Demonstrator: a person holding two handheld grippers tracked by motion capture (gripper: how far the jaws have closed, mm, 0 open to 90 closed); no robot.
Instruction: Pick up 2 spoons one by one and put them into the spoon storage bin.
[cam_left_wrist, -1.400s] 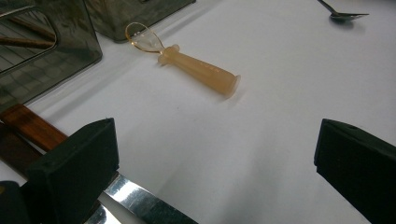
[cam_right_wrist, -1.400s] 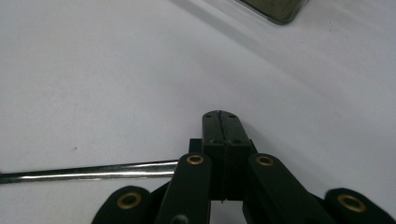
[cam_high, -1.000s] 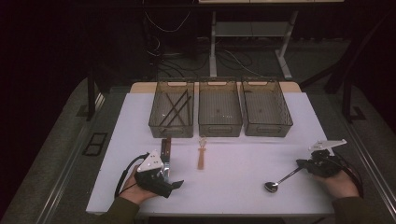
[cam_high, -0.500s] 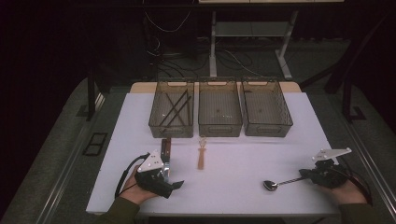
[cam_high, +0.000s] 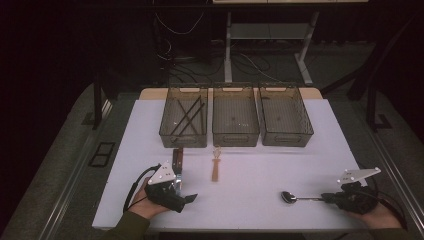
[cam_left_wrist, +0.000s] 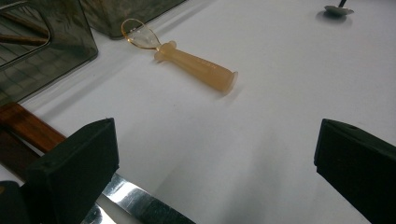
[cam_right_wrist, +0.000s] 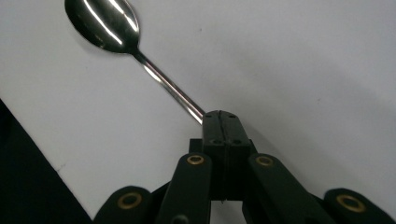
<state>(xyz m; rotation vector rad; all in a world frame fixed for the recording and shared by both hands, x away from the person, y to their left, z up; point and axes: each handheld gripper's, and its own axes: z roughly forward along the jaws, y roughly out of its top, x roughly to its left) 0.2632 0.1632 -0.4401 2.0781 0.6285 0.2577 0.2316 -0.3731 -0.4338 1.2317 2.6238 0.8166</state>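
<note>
From the high view, three dark mesh bins (cam_high: 235, 121) stand in a row at the far side of the white table (cam_high: 250, 175); the left one holds dark sticks. A knife (cam_high: 177, 158) and an amber-handled tool (cam_high: 215, 168) lie just in front of them. The left gripper (cam_high: 187, 198) rests near the front edge beside the knife, and the right gripper (cam_high: 327, 198) sits at the front right, pinching the handle of a spoon (cam_high: 295, 198).

In the left gripper view the jaws stand wide apart, with the knife blade (cam_left_wrist: 135, 200) (wooden handle at the left) under the left jaw and the amber-handled tool (cam_left_wrist: 196, 67) ahead.

In the right gripper view the jaws are pressed together on the spoon (cam_right_wrist: 107, 23), its bowl on the table
</note>
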